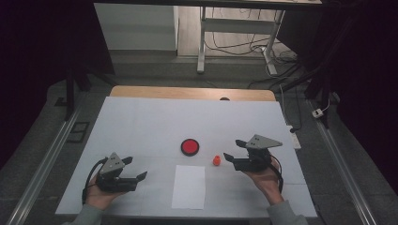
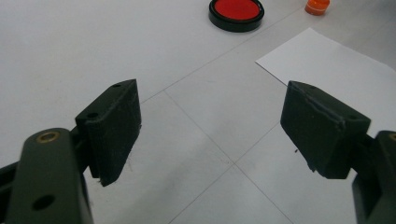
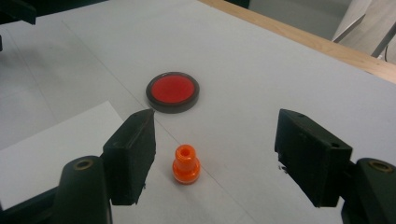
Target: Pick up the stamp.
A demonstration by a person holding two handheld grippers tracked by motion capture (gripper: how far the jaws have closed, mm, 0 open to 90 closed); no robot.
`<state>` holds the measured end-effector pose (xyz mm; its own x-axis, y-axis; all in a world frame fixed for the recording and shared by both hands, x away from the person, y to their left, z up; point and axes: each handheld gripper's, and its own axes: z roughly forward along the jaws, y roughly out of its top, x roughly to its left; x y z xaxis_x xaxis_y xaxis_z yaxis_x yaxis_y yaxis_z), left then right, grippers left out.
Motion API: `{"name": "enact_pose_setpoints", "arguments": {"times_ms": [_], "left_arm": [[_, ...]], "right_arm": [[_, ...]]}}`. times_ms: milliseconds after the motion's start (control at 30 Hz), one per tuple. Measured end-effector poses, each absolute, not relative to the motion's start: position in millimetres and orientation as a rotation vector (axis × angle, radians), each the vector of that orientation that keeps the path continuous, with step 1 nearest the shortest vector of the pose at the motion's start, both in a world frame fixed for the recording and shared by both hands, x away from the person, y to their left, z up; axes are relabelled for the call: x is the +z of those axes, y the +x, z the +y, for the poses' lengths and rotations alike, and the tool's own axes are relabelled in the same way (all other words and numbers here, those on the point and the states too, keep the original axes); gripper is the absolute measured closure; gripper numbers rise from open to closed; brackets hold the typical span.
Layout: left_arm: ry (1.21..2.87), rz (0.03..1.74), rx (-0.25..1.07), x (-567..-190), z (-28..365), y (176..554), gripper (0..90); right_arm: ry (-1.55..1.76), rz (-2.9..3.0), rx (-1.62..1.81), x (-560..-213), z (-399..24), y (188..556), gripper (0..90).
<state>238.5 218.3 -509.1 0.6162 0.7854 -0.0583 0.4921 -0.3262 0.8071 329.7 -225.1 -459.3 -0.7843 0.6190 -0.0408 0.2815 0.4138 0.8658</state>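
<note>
My right gripper (image 1: 232, 151) has its jaws spread wide with nothing clamped in them. In the right gripper view the small orange stamp (image 3: 186, 164) stands upright on the table between the two jaws, nearer the left one, and neither pad touches it. From the high view the same stamp (image 1: 216, 160) sits just beside the gripper's tips, on the side toward the middle of the table.

Just past the stamp lies the round red ink pad (image 3: 173, 91) in its black rim, flat on the table, near the stamp but apart from it. A white sheet of paper (image 1: 188, 186) lies closer to my edge of the table, between my two hands, close to the stamp without touching it.

My left gripper (image 1: 136, 168) is also wide open and holds nothing; in the left gripper view I see bare table (image 2: 196, 121) between its pads. It sits low near the left front of the table, well apart from the stamp. The white table top (image 1: 141, 122) has a wooden edge along its far side.
</note>
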Motion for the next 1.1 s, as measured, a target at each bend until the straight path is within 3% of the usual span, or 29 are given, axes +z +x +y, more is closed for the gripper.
{"name": "enact_pose_setpoints", "arguments": {"times_ms": [667,967,1100], "left_arm": [[2.005,1.002,0.437,-509,218,240,20.8],[2.012,1.0,0.422,-510,216,242,20.8],[2.012,0.996,0.42,-509,215,241,20.7]], "right_arm": [[0.773,2.407,1.247,-483,-200,342,30.0],[0.777,2.437,1.21,-496,-187,346,33.3],[0.776,2.441,1.184,-502,-186,345,39.0]]}}
